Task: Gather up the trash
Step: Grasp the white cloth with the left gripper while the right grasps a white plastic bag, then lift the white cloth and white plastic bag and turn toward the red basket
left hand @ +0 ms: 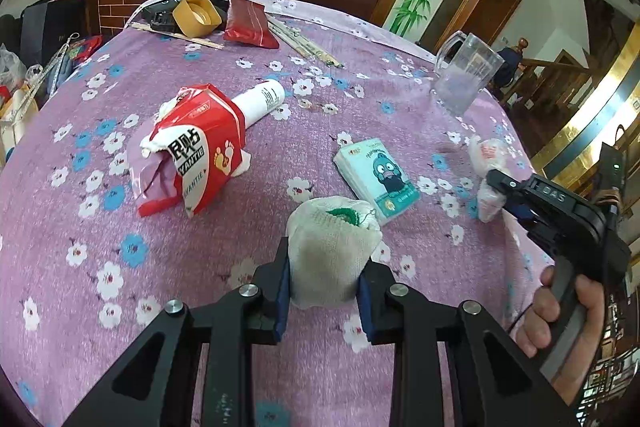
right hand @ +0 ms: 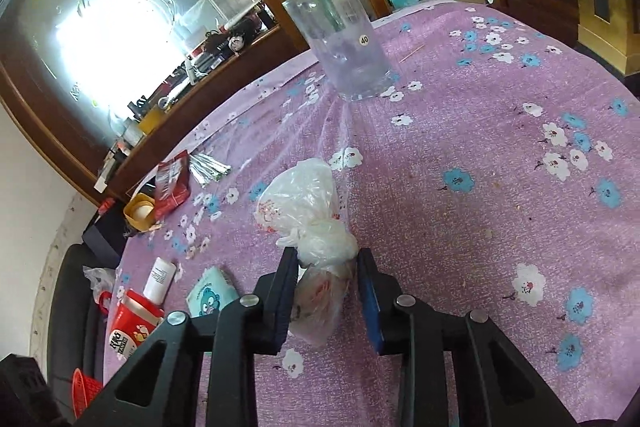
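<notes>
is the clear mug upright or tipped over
Upright: the clear mug stands on its base on the purple tablecloth, open rim at the top, looking empty.

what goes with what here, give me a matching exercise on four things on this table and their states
1 white knitted glove
2 clear plastic bag
3 clear mug
4 white bottle

a stands upright, empty
b pinched in the left gripper
c lies on its side, partly under a red wrapper
d pinched in the right gripper

Pairs: 1-b, 2-d, 3-a, 4-c
</notes>
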{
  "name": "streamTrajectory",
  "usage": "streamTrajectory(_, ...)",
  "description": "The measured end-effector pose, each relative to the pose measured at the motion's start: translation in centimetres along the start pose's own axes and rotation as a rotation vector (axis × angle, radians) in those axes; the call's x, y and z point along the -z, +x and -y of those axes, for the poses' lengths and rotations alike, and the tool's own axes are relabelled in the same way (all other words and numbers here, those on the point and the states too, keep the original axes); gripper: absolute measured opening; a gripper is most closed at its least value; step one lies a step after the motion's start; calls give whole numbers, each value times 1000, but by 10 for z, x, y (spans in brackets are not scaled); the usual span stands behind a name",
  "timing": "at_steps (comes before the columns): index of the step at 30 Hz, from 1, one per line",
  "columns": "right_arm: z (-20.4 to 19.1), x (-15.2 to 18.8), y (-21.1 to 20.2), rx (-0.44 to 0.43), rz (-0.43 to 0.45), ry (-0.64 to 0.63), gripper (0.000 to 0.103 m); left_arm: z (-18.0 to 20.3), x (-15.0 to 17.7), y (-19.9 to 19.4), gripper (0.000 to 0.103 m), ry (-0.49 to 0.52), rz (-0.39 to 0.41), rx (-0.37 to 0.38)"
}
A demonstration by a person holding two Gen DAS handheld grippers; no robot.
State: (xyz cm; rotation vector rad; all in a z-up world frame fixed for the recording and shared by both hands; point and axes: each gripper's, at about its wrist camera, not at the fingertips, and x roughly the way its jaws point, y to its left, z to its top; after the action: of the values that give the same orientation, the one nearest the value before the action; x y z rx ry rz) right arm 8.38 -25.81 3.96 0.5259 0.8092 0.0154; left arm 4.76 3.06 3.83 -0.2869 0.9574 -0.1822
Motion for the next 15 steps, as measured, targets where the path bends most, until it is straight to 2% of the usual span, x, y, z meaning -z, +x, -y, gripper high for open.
streamTrajectory(7, -9, 9, 19, 33, -84, -34, 34, 4, 5, -2, 30, 6, -11, 10)
streamTrajectory(15, -32, 20, 29, 79, -108, -167, 33, 8, 10, -9, 30, 18, -9, 20)
